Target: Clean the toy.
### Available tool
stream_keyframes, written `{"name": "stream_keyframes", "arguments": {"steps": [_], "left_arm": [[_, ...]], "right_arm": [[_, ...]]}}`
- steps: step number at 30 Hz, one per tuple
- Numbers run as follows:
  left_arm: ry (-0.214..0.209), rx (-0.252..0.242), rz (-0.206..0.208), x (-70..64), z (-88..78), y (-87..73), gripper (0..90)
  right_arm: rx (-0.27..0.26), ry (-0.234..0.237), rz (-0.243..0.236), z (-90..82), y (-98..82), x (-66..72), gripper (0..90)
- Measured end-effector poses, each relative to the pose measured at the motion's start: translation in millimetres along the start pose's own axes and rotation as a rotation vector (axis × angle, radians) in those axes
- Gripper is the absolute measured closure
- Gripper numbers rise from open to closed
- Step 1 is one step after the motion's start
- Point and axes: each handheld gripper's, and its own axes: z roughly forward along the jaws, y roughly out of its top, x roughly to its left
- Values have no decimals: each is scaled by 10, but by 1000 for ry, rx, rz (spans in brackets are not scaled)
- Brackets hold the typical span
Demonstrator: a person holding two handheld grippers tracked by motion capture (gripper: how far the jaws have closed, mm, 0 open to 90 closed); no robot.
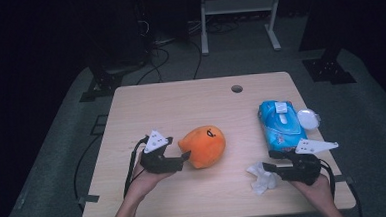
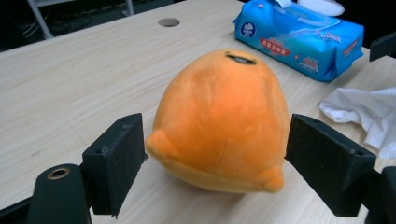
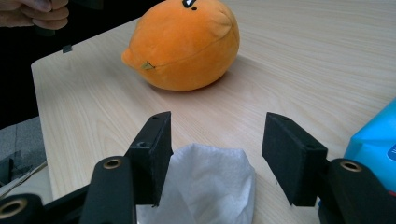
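An orange plush toy (image 1: 205, 143) (image 2: 219, 116) (image 3: 187, 42) rests on the wooden table (image 1: 181, 104) near its middle. My left gripper (image 1: 184, 156) (image 2: 215, 135) comes at it from the left. Its jaws stand open on either side of the toy's near end, which is not squeezed. A crumpled white tissue (image 1: 261, 179) (image 3: 205, 182) (image 2: 364, 112) lies near the front right. My right gripper (image 1: 268, 167) (image 3: 215, 126) is open over it, with the tissue low between the jaws and against one of them, and no pinch on it.
A blue pack of wet wipes (image 1: 280, 126) (image 2: 303, 37) (image 3: 373, 144) lies at the right, with a round white lid (image 1: 308, 118) beside it. A cable hole (image 1: 236, 88) sits at the table's far edge. A white frame stands on the floor beyond.
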Motion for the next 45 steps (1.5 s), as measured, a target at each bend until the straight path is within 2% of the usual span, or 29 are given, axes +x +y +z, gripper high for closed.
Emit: {"name": "stream_keyframes", "arguments": {"steps": [10,21,45], "left_arm": [[14,5,-36,66,-76,-159,191],[19,8,-52,81,-113,-252,190],[56,25,-115,204,-267,-590,189]], "right_arm": [[2,1,-1,14,1,3,413],[8,6,-2,27,2,8,413],[21,11,-3,67,3,8,413]]}}
